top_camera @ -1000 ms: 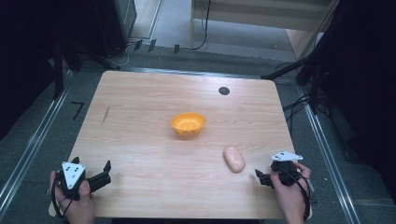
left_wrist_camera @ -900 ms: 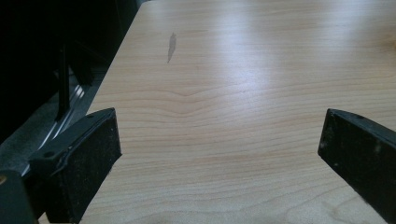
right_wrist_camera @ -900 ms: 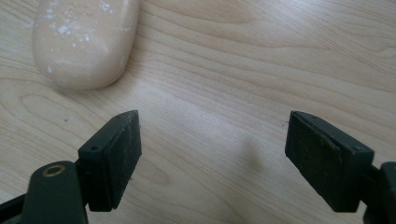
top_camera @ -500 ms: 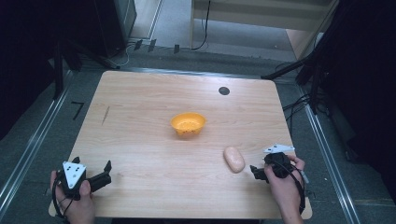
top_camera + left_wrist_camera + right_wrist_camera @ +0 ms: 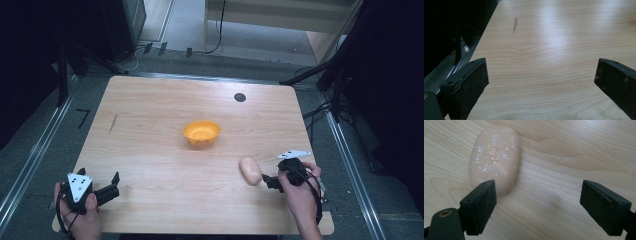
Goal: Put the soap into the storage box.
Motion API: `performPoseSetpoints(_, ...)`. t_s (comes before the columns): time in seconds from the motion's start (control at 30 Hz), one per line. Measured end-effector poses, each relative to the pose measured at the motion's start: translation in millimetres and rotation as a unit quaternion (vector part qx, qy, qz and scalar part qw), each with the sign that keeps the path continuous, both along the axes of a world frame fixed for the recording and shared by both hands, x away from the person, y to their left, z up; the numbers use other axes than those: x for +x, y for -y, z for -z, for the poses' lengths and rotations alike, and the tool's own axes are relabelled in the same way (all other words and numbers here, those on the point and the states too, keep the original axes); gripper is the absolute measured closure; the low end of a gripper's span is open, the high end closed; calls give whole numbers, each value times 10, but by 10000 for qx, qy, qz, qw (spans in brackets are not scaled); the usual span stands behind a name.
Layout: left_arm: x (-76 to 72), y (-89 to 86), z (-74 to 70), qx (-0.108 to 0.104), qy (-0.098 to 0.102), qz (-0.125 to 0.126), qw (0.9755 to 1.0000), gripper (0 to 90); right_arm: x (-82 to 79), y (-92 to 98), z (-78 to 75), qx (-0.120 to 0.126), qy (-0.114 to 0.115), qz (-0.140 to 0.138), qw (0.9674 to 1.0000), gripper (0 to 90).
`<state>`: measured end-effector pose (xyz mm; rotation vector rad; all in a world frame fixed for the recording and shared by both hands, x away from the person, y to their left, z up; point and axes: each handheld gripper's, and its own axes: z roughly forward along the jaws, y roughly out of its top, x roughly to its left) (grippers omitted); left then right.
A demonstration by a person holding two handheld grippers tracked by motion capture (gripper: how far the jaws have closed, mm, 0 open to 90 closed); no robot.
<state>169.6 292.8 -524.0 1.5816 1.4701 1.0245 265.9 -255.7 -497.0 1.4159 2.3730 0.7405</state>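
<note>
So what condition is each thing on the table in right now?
Soap bar: lying flat on the table, untouched, speckled white.
Orange bowl: upright; whether it holds anything cannot be told.
Left hand-held gripper: open, nothing between its jaws.
Right hand-held gripper: open, jaws just widening, one jaw before the soap.

Bowl [image 5: 201, 134] mid-table [image 5: 150, 115], bread roll [image 5: 250, 171] nearer and right of it
</note>
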Motion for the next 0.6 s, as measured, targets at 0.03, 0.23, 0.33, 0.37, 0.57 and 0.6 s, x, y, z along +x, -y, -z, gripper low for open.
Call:
performPoseSetpoints(0.03, -1, -1, -2, 13, -22, 3, 10000, 0, 9, -11, -9, -2, 2, -29, 10000, 145)
performPoseSetpoints(0.23, 5, 4, -1, 28, -21, 20, 10000, 0, 59, -113, -41, -43, -29, -87, 9999, 138)
performPoseSetpoints(0.33, 6, 4, -1, 25, -21, 17, 10000, 0, 84, -176, -53, -44, -34, -146, 9999, 136)
performPoseSetpoints(0.37, 7, 3, -1, 30, -23, 14, 10000, 0, 89, -203, -63, -49, -67, -150, 9999, 136)
performPoseSetpoints(0.57, 10, 6, 0, 29, -33, 14, 10000, 0, 123, -314, -84, -74, -80, -199, 9997, 135)
performPoseSetpoints(0.6, 10, 6, 0, 34, -34, 14, 10000, 0, 131, -328, -85, -76, -76, -218, 9997, 135)
